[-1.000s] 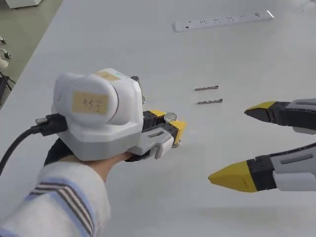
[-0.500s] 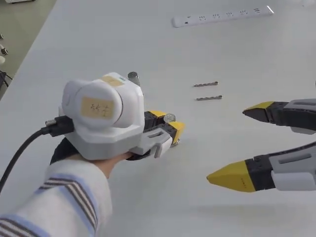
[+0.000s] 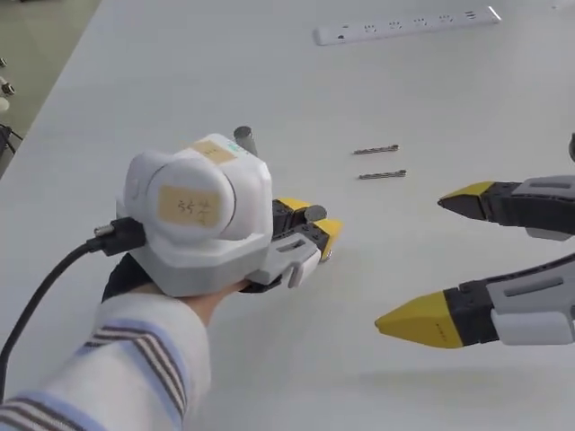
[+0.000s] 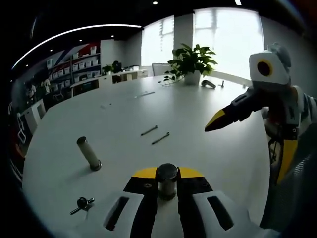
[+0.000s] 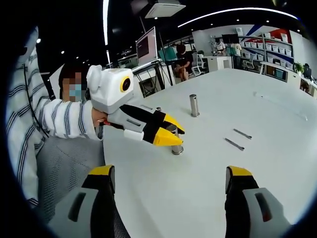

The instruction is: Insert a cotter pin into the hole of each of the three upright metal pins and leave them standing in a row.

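Left gripper (image 3: 310, 222) is clamping one upright metal pin (image 3: 314, 214) just below its head, with the jaws drawn narrow around the shaft. In the right gripper view the pin's foot is resting on the tabletop (image 3: 296, 368), on the left side toward the near edge. Over the last second this gripper's housing has been swinging slightly rightward. That is uncovering a second pin (image 3: 244, 141), which is standing free just behind it on the side toward the far edge. The grip itself is staying unchanged. The slight upward drift of everything else is coming from the headset, not from the parts.

Moving right, the far cotter pin (image 3: 375, 149) and the near cotter pin (image 3: 382, 174) are lying flat and parallel, near each other but apart. They are sitting around the middle of the tabletop, between the clamped pin and the power strip (image 3: 404, 25) along the far edge. Neither is being touched, and both are lying as before.

Farther right, the right gripper (image 3: 409, 260) is hovering over the right side of the tabletop, jaws spread wide with nothing between them. It is keeping the same station and spread as a second ago.

Judgement: the clamped pin is being steadied for insertion, and both cotter pins are still waiting loose. The cross hole is too small to make out. The next move is probably calling for the right gripper to close on a cotter pin.
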